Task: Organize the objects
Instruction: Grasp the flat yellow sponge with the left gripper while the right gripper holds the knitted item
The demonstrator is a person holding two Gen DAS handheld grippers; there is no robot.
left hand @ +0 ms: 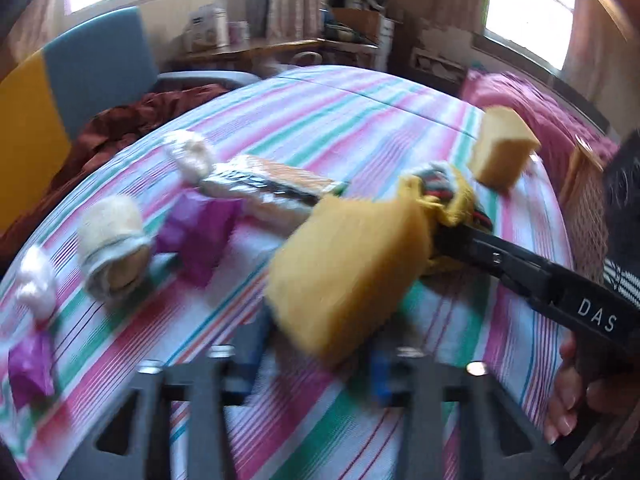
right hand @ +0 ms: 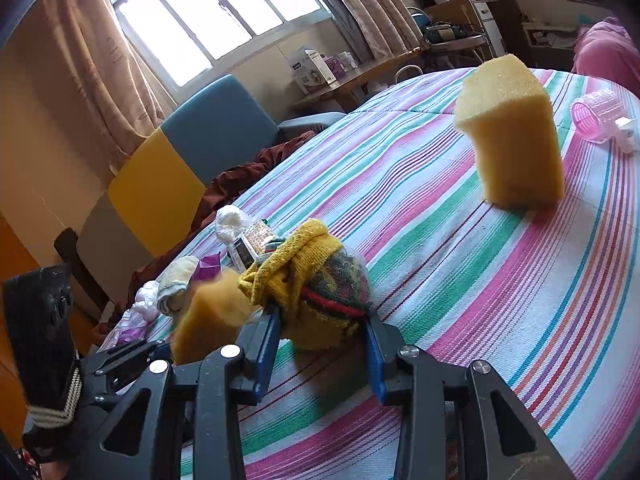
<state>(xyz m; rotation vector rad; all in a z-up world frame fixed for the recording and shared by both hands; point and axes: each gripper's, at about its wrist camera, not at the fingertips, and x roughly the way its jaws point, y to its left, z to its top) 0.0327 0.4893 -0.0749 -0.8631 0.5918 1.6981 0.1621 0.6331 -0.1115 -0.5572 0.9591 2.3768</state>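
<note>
My left gripper [left hand: 316, 344] is shut on a yellow sponge block [left hand: 344, 268], held above the striped cloth; this sponge also shows in the right wrist view [right hand: 208, 320]. My right gripper [right hand: 322, 332] is shut on a rolled yellow knit bundle [right hand: 320, 284] with red and green stripes; in the left wrist view the right gripper [left hand: 444, 236] grips the same bundle [left hand: 440, 192]. A second yellow sponge [right hand: 512, 136] stands upright further on, also in the left wrist view [left hand: 502, 152].
On the striped tablecloth [left hand: 340, 120] lie a foil-wrapped packet [left hand: 264, 188], purple wrappers [left hand: 200, 236], a rolled beige sock [left hand: 116, 248] and white wads [left hand: 192, 156]. A pink hair roller [right hand: 596, 120] lies at the right. A blue-yellow chair [right hand: 180, 168] stands beyond the table.
</note>
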